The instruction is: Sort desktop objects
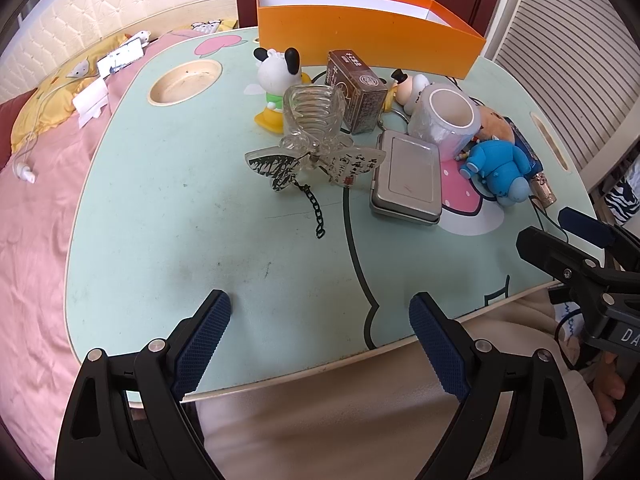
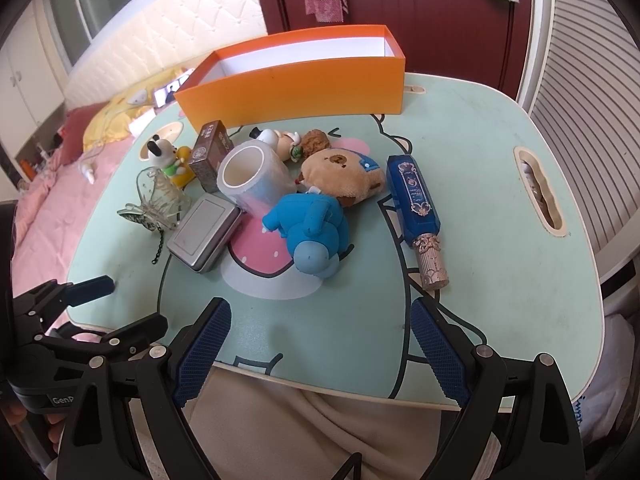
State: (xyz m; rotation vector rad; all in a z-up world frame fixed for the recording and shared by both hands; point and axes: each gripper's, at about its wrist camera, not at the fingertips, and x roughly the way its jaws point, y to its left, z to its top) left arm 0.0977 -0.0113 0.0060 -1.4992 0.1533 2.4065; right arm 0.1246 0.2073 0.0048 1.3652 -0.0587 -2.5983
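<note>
The lap table, mint green with a cartoon print, lies over a bed with a pink blanket. At its far edge stands an orange box, open on top and white inside. In front of the box, around the middle of the table, the small objects lie close together: a roll of clear tape stands upright, a grey metal tin lies just beside it toward the left edge, a blue toy figure lies on its side and touches a brown plush bear, and a blue bottle with a metallic cap lies flat toward the right edge. A transparent hair claw with a black chain and a white dog figure are at the left of the group. The left gripper and the right gripper both hover over the near edge with the jaws spread wide and nothing between them.
</note>
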